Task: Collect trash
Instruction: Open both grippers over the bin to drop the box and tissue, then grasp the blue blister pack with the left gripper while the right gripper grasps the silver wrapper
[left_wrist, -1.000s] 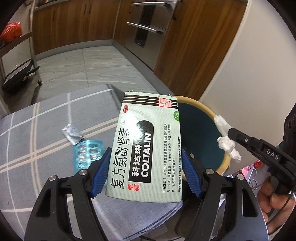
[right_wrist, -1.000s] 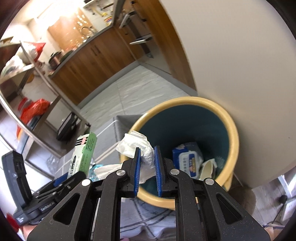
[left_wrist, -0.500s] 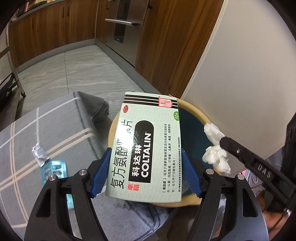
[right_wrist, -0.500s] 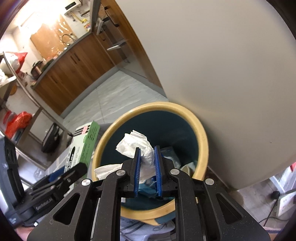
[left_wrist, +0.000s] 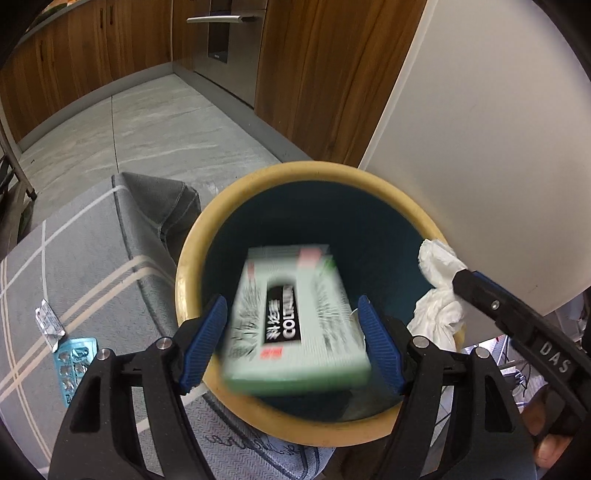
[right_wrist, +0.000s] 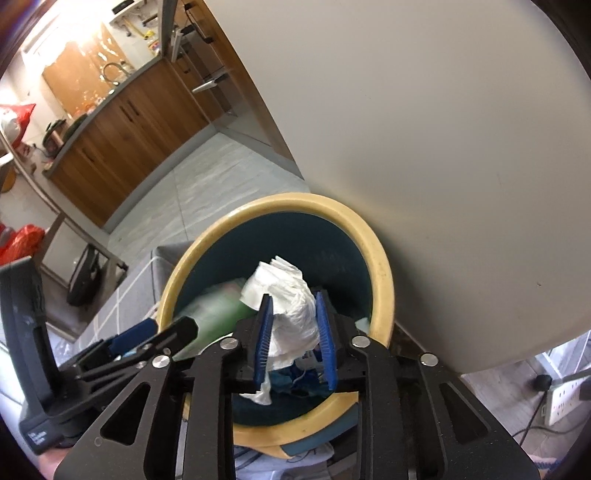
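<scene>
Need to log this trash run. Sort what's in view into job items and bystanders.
Job:
- green medicine box, blurred, between the opening left gripper jaws
- white tissue in the opening right gripper
- yellow-rimmed bin
- blister pack and foil scrap

Lying about:
- grey cloth
- power strip

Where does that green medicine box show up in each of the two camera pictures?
Left wrist view: green medicine box, blurred, centre, over the bin's mouth.
Right wrist view: a green blur left of centre, inside the bin, beside the white tissue.
Shared landmark: the bin's yellow rim.
</scene>
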